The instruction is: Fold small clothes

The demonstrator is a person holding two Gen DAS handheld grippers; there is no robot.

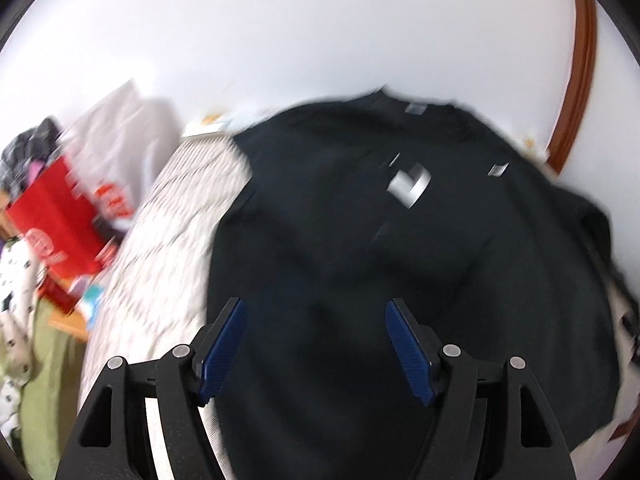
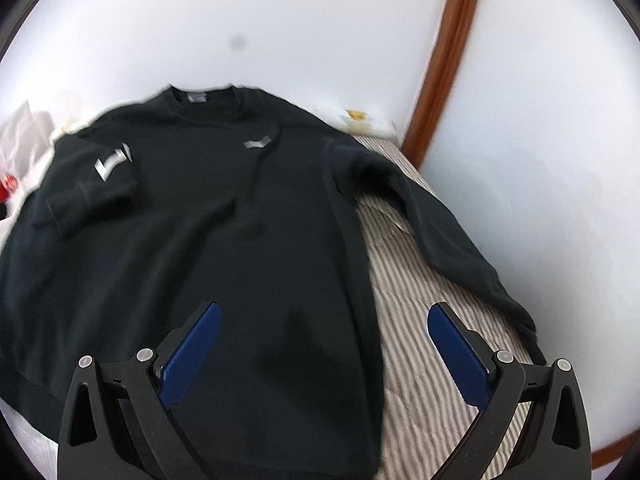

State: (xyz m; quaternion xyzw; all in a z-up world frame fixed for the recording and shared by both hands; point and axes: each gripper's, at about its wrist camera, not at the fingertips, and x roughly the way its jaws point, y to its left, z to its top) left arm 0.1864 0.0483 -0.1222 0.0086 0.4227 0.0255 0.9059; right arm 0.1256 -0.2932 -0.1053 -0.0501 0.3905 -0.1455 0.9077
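1. Left gripper: nearest item in the left wrist view. 2 blue pads stand moderately wide apart with nothing between them; it hangs over the lower body of the sweater, not touching it as far as the blurred picture shows.

2. Right gripper: nearest item in the right wrist view. Pads set wide, empty, straddling the sweater's side edge, with dark cloth under 1 pad and striped cover under the other.

3. Black sweater: the task's thing. Lies face up and mostly flat on the bed, collar at the far end, hem toward the grippers. 1 sleeve is already folded across the chest, showing a silver mark; the other sleeve trails out sideways over the bed. Judged soft, limp and fairly thick knit: light enough for 1 gripper, not slippery, not fragile, but it will sag and drag when lifted. Best holds are judged to be the outstretched sleeve's cuff or shoulder seam, then the hem corners; pinch 1 layer cleanly at an edge.

4. Striped bed cover: quilted, under the sweater; may catch in a low pinch.

5. Red bag: beside the bed, with other clothes, blurred.

6. White wall and brown wood trim: farthest.
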